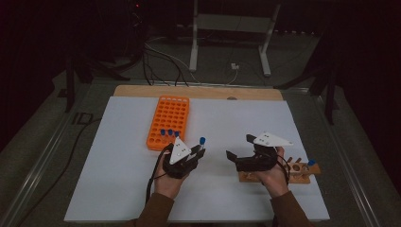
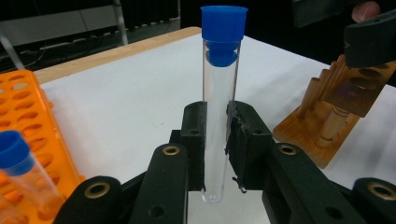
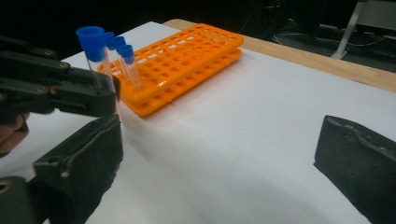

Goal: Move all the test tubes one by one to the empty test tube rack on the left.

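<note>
Left gripper view: I see my left gripper (image 2: 217, 140) clamping an upright blue-capped test tube (image 2: 219, 116) between its jaws, while my right gripper (image 3: 219, 154) gapes wide, empty.

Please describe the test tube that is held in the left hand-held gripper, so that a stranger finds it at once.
Start at the orange rack on the white table. Just right of its near end, the left hand-held gripper clamps an upright clear test tube with a blue cap. Unlike the capped tubes in the rack, it stands in no hole.
</note>
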Available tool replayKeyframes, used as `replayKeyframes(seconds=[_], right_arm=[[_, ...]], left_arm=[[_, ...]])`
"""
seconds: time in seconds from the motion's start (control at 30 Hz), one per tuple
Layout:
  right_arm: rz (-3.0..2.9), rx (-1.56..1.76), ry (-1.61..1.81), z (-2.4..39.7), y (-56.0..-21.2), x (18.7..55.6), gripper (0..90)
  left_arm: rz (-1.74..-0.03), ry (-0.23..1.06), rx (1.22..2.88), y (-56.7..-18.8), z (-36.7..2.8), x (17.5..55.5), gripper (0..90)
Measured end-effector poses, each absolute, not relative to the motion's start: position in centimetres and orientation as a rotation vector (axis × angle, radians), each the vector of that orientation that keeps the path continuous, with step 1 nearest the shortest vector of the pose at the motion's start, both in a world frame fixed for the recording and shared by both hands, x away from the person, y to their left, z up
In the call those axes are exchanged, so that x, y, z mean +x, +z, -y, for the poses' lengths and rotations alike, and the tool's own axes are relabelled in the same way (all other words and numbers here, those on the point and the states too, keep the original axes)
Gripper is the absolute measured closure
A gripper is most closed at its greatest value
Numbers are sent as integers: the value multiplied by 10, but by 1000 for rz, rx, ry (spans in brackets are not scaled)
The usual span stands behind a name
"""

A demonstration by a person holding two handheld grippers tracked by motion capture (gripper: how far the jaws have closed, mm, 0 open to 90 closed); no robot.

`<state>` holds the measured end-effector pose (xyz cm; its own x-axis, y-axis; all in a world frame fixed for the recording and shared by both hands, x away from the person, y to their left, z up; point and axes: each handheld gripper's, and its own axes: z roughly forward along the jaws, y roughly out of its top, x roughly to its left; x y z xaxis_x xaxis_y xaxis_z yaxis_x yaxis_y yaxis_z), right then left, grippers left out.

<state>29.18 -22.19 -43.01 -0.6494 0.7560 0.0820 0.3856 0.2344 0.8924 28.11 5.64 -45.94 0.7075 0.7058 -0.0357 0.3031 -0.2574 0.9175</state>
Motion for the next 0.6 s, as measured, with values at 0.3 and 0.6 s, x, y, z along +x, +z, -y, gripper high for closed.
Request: replayKeyframes(seconds=[0.3, 0.6], right_arm=[[-2119, 1084, 1369, 240, -434, 288, 11], [-2102, 1112, 1363, 252, -437, 286, 10]], left_arm=[[-814, 486, 1833, -457, -71, 281, 769], [-848, 514, 1806, -452, -89, 283, 768]])
